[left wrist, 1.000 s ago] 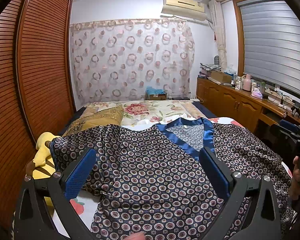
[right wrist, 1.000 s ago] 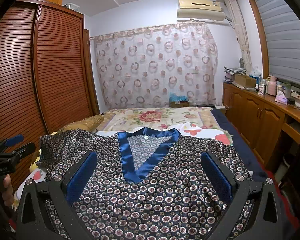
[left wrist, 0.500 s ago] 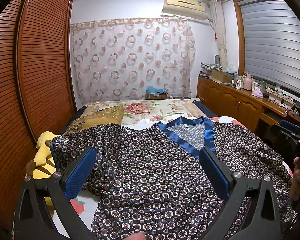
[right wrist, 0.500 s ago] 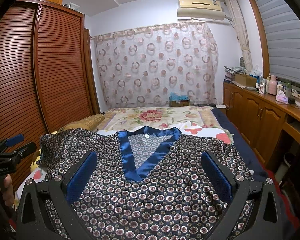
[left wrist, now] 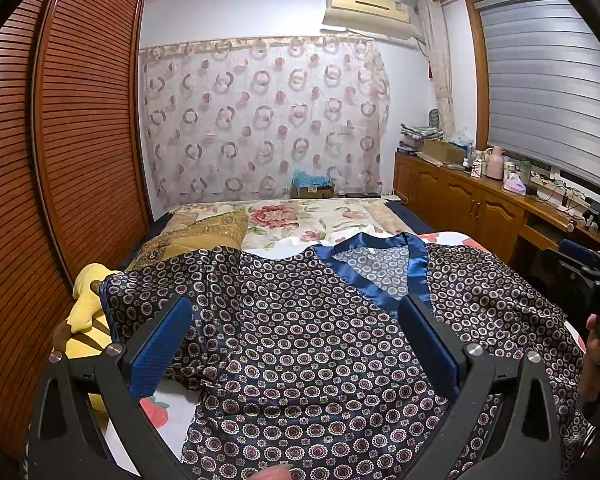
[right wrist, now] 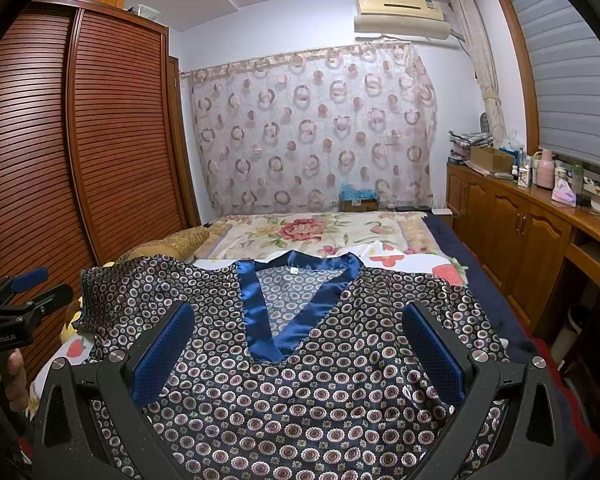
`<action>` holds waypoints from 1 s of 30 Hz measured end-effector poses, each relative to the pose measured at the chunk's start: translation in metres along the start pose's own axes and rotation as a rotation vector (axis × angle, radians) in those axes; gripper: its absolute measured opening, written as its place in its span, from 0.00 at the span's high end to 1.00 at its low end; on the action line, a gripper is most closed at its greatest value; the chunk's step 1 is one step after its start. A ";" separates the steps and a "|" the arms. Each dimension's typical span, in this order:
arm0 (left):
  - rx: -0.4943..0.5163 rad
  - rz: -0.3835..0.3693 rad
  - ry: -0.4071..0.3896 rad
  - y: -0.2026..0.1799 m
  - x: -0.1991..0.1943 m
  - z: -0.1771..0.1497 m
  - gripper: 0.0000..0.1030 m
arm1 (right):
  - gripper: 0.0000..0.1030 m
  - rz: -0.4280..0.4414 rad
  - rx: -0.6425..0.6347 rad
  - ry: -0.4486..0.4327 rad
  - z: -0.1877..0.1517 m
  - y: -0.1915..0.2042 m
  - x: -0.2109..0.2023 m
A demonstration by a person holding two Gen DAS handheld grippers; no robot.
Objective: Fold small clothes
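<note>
A dark navy short-sleeved top (left wrist: 300, 340) with a circle print and a shiny blue V-neck band (right wrist: 300, 312) lies spread flat, front up, on the bed. My left gripper (left wrist: 296, 320) is open and empty, hovering over the top's left half. My right gripper (right wrist: 296, 324) is open and empty, hovering over the chest just below the V-neck. The left gripper shows at the left edge of the right wrist view (right wrist: 24, 292). The right gripper shows at the right edge of the left wrist view (left wrist: 588, 276).
The bed has a floral quilt (left wrist: 300, 220) and a gold pillow (left wrist: 196, 236) behind the top. A yellow plush toy (left wrist: 86, 308) lies at the bed's left edge. A slatted wooden wardrobe (left wrist: 60, 160) stands left; a cluttered wooden cabinet (right wrist: 520, 232) runs along the right.
</note>
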State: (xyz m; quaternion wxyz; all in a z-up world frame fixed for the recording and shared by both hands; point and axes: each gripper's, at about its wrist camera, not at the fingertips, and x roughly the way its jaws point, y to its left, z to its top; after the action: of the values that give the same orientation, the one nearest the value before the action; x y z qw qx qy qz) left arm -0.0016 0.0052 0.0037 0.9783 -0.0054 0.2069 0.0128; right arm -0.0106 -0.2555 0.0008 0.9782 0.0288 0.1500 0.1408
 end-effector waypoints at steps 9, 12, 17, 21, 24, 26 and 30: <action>0.001 0.000 -0.001 0.000 0.000 0.000 0.00 | 0.00 0.000 0.002 0.000 0.000 0.000 0.000; 0.001 0.001 -0.001 0.000 0.000 0.000 0.00 | 0.00 0.000 0.001 0.001 0.000 0.000 0.000; 0.002 0.001 0.000 -0.001 0.000 0.000 0.00 | 0.00 0.001 0.001 0.000 0.000 0.000 0.000; 0.001 0.001 -0.003 -0.001 0.000 0.000 0.00 | 0.00 0.000 0.003 0.001 0.000 0.000 0.000; 0.003 0.001 -0.004 -0.001 -0.001 0.001 0.00 | 0.00 0.001 0.001 0.000 0.000 0.000 0.000; 0.003 0.001 -0.004 0.000 -0.001 0.001 0.00 | 0.00 0.002 0.002 0.001 0.000 0.000 0.000; 0.005 0.002 -0.005 -0.001 -0.003 0.003 0.00 | 0.00 0.003 0.002 0.000 0.001 0.001 -0.001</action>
State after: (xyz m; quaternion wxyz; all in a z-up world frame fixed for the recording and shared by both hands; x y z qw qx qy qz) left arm -0.0033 0.0041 0.0082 0.9787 -0.0025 0.2046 0.0130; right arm -0.0118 -0.2552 0.0017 0.9779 0.0301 0.1502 0.1422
